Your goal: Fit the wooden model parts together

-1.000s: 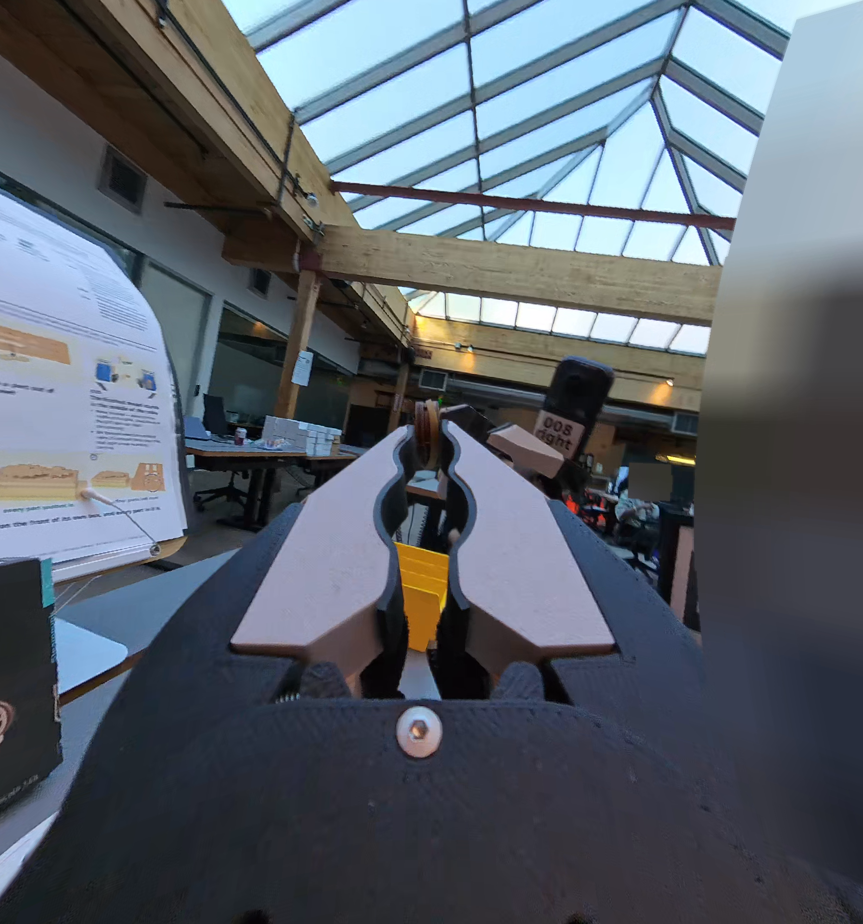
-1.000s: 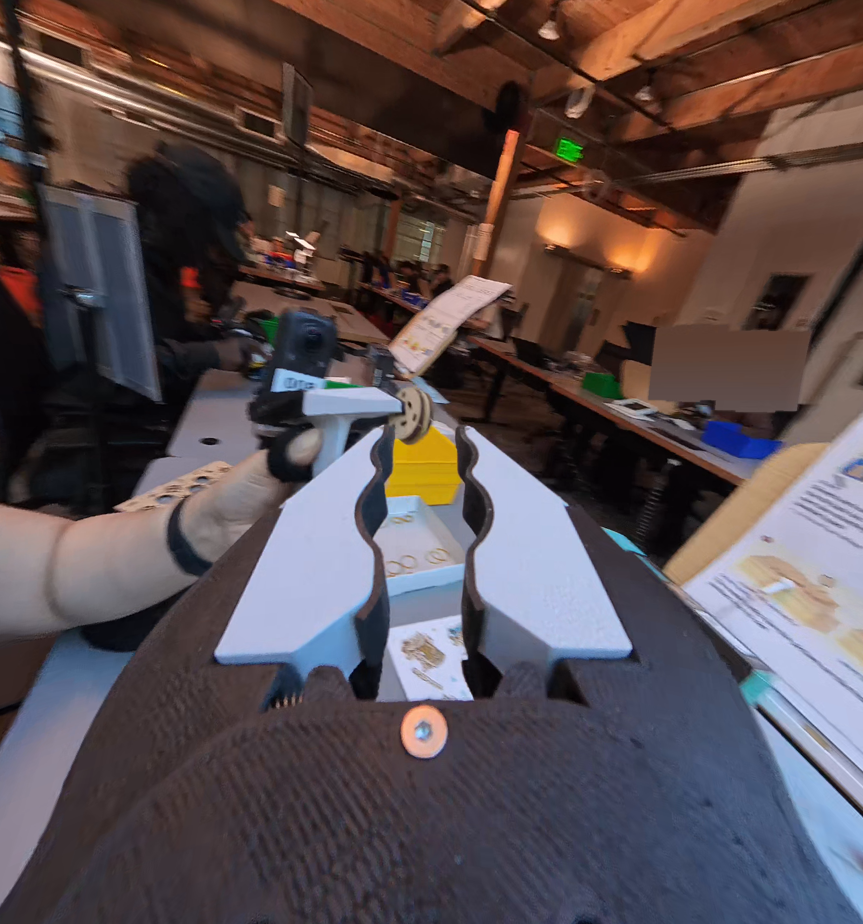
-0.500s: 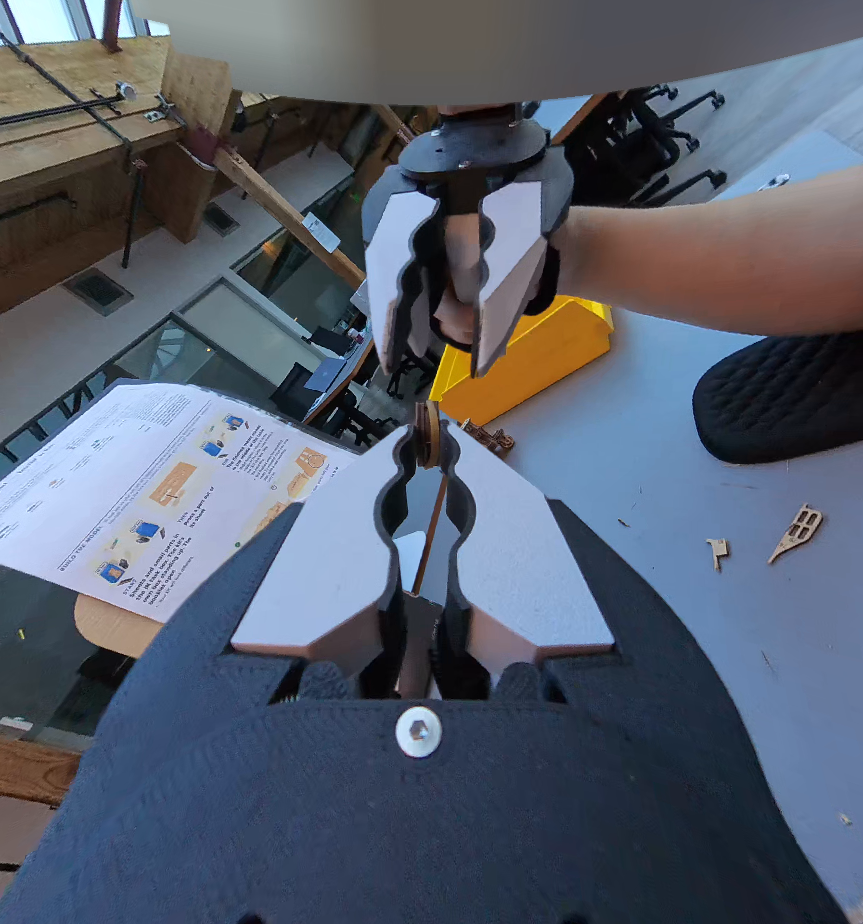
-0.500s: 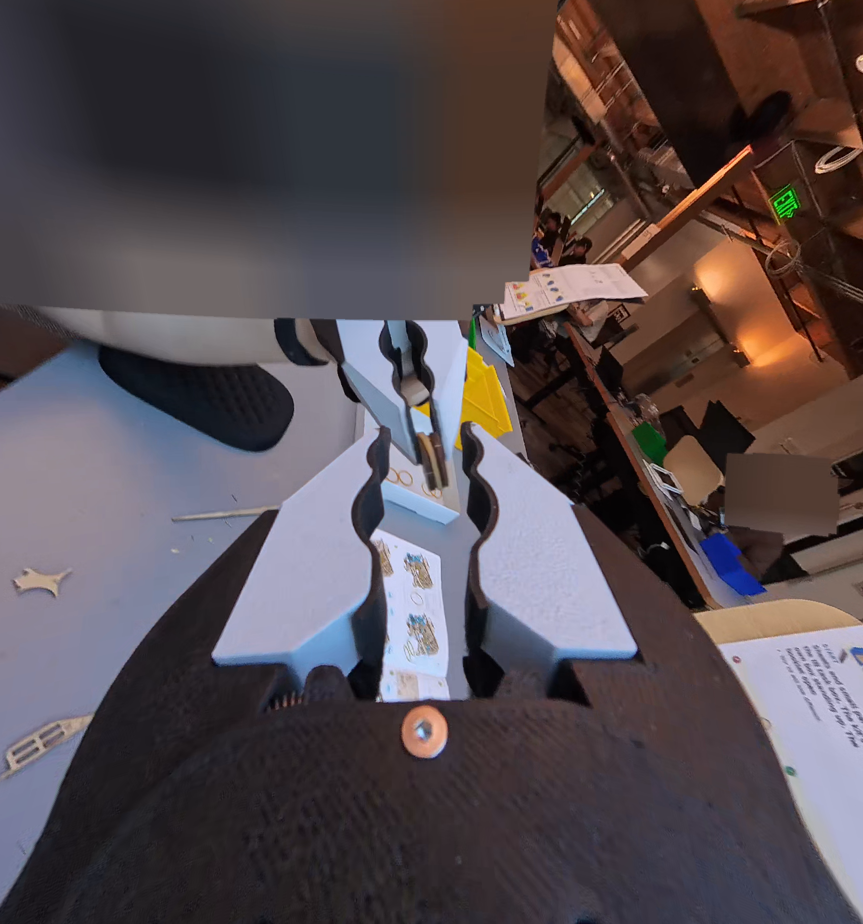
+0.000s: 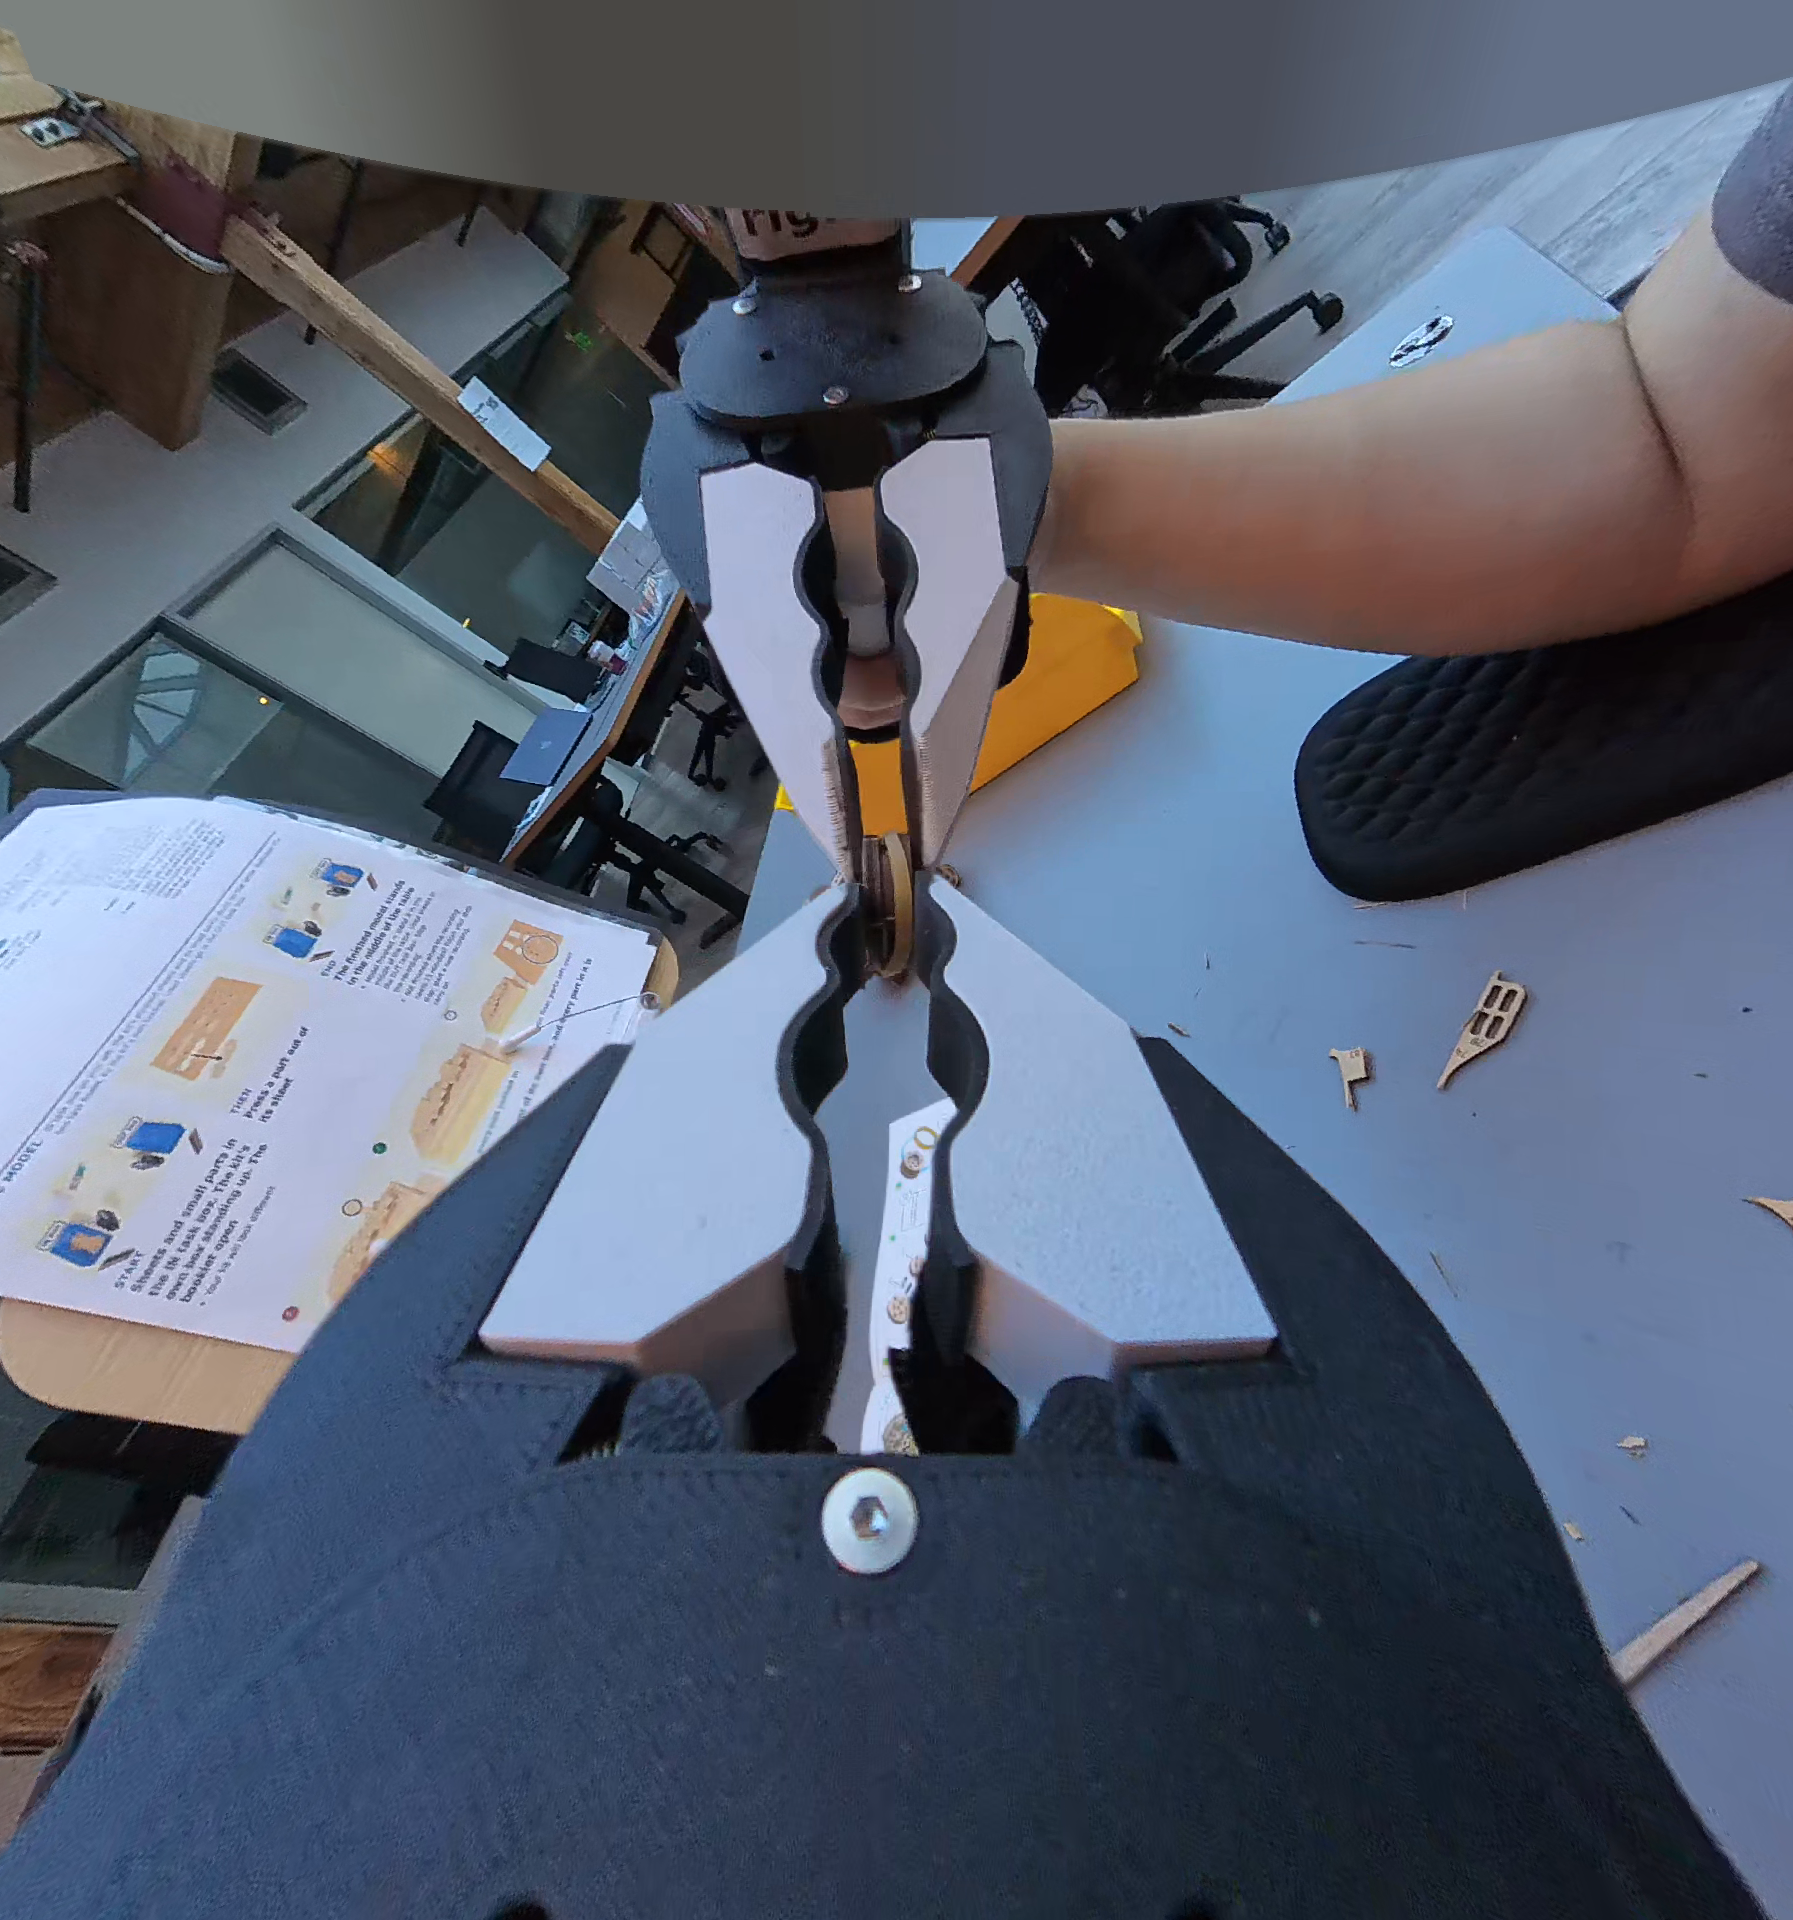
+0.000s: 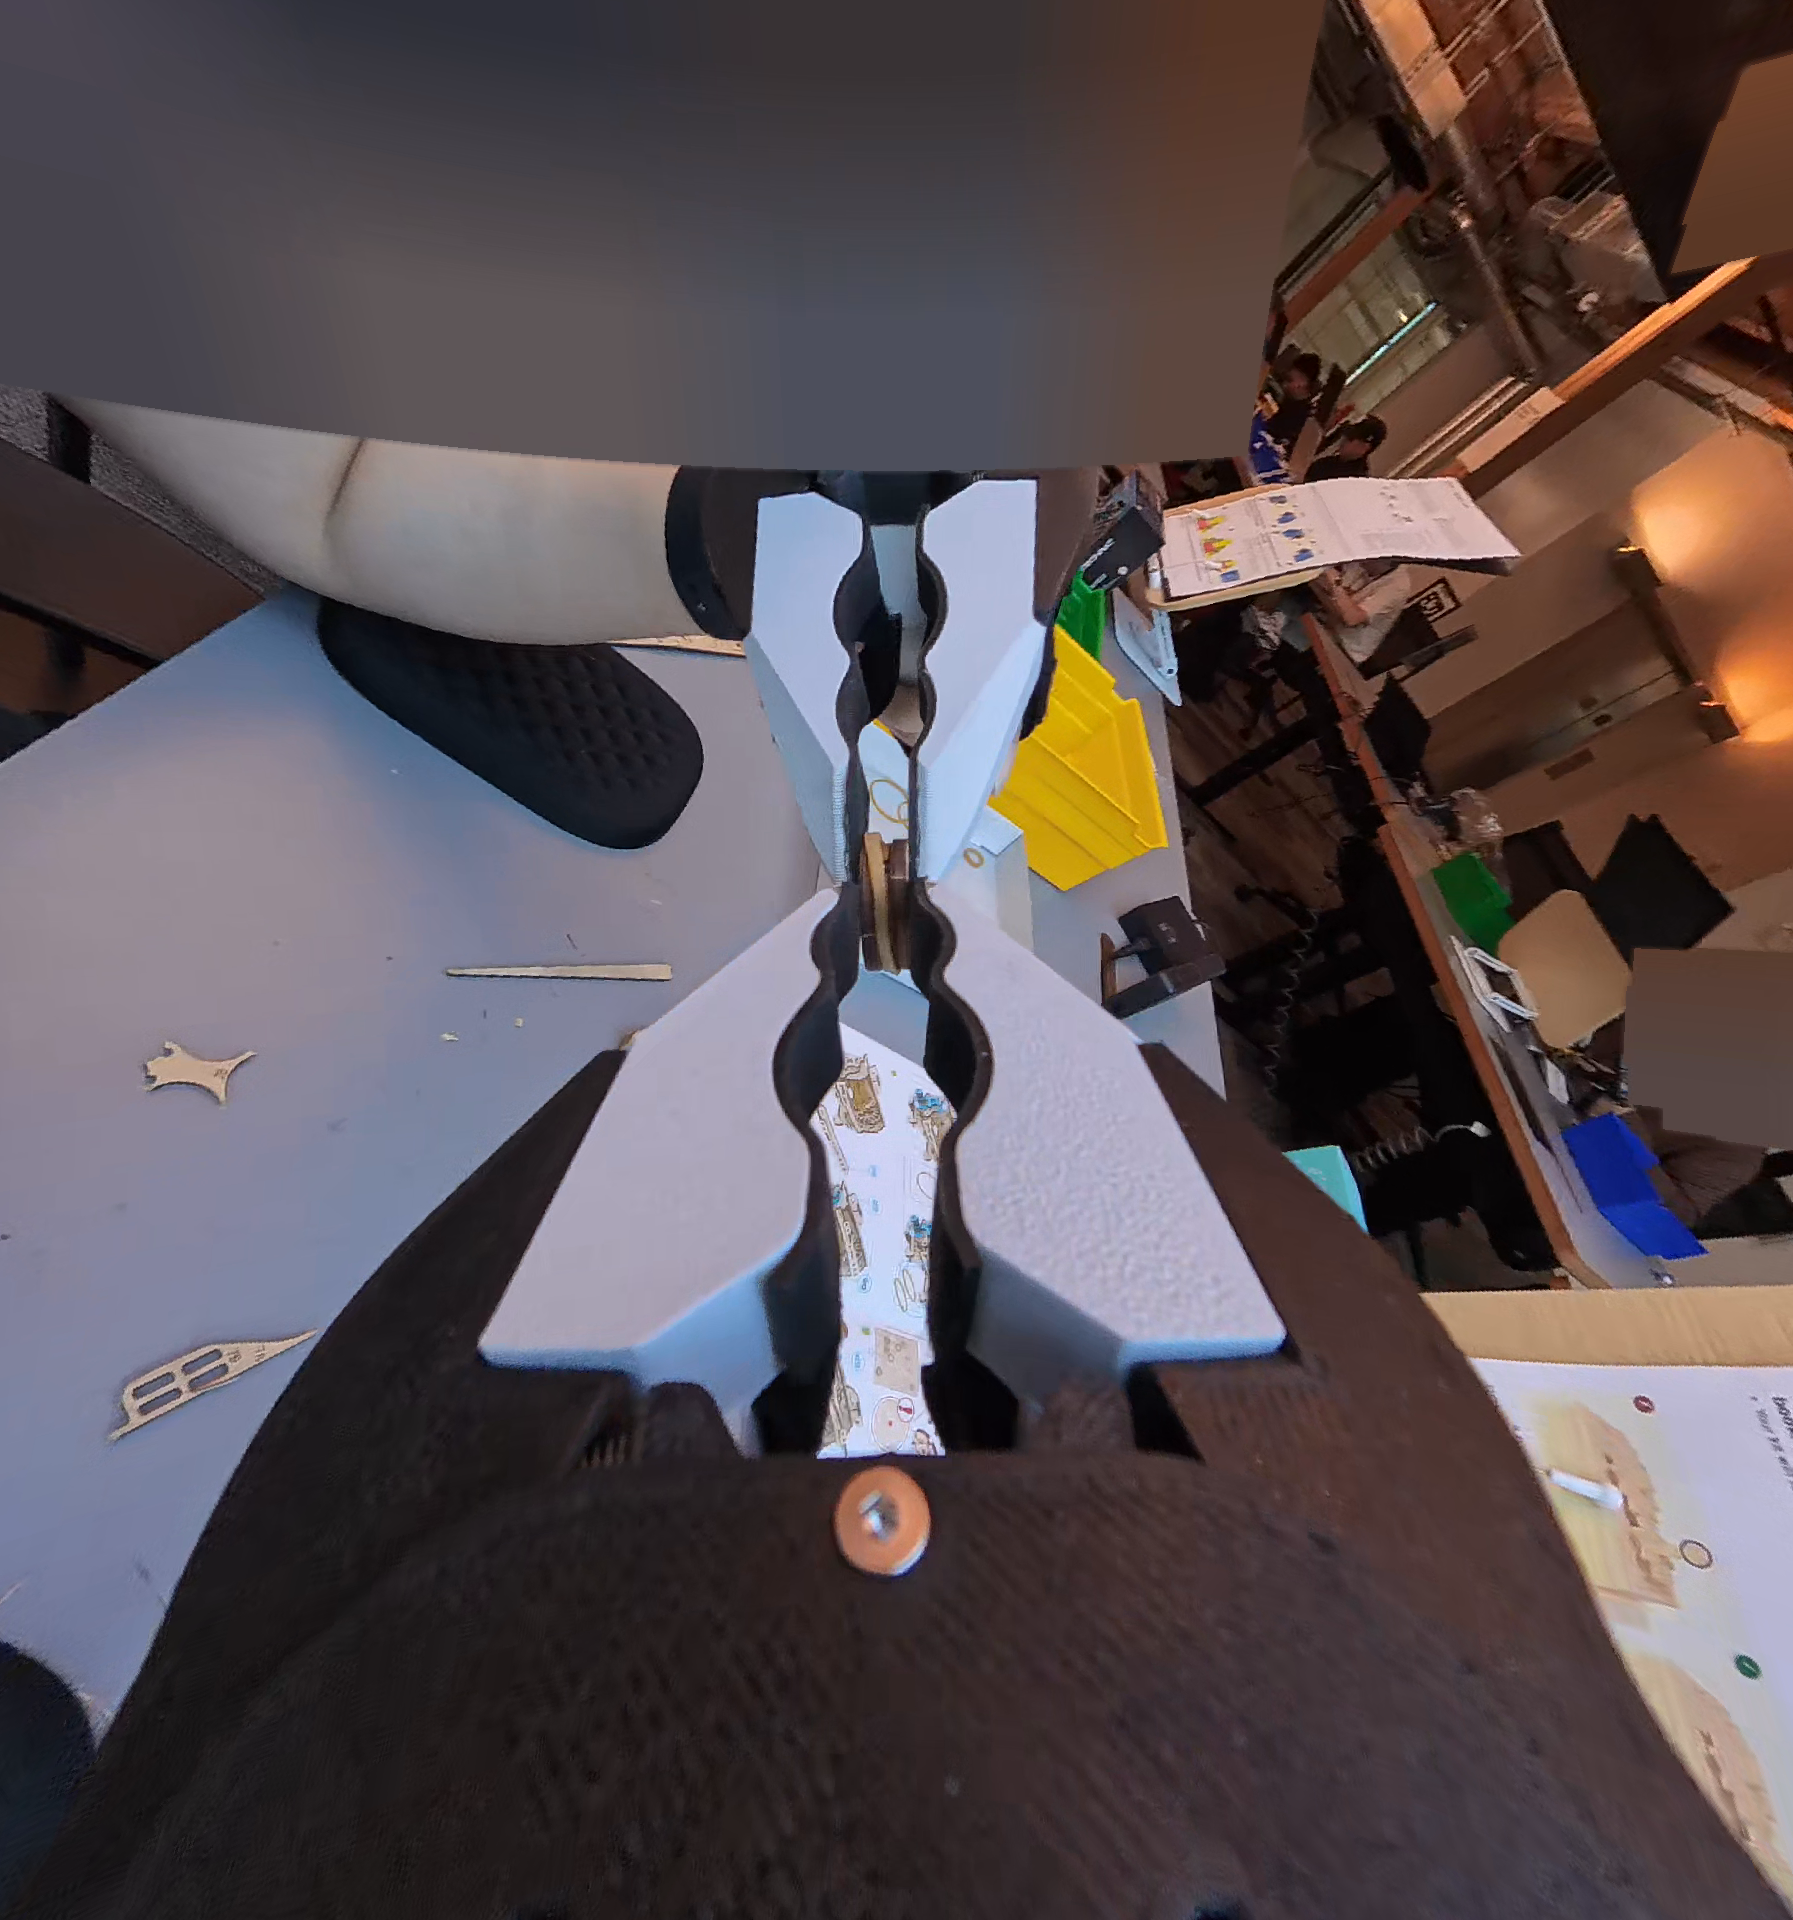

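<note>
A small wooden wheel of stacked discs [image 5: 897, 894] is held in the air over the grey table [image 5: 1235, 987]. My left gripper [image 5: 884, 920] is shut on its near edge. My right gripper [image 5: 881, 857] comes in from the far side, tip to tip with the left, and is shut on the wheel's other edge. In the right wrist view the wheel [image 6: 879, 914] sits between the tips of my right gripper [image 6: 884, 909], with my left gripper [image 6: 879, 831] opposite. A light disc and a darker one show edge-on. How they join is hidden by the fingers.
A yellow bin [image 5: 1068, 675] and a black wrist pad [image 5: 1546, 758] lie behind the grippers. Loose wooden offcuts [image 5: 1484, 1023] are scattered on the table. An instruction sheet [image 5: 196, 1039] stands at the left, and a picture booklet [image 6: 876, 1247] lies below. A person's forearm [image 5: 1391, 499] reaches in from the right. Less than 4 cm separates the two grippers' tips.
The two grippers came together tip to tip. My right gripper, open before, has shut on the wheel that my left gripper holds. Both views tilted down toward the table.
</note>
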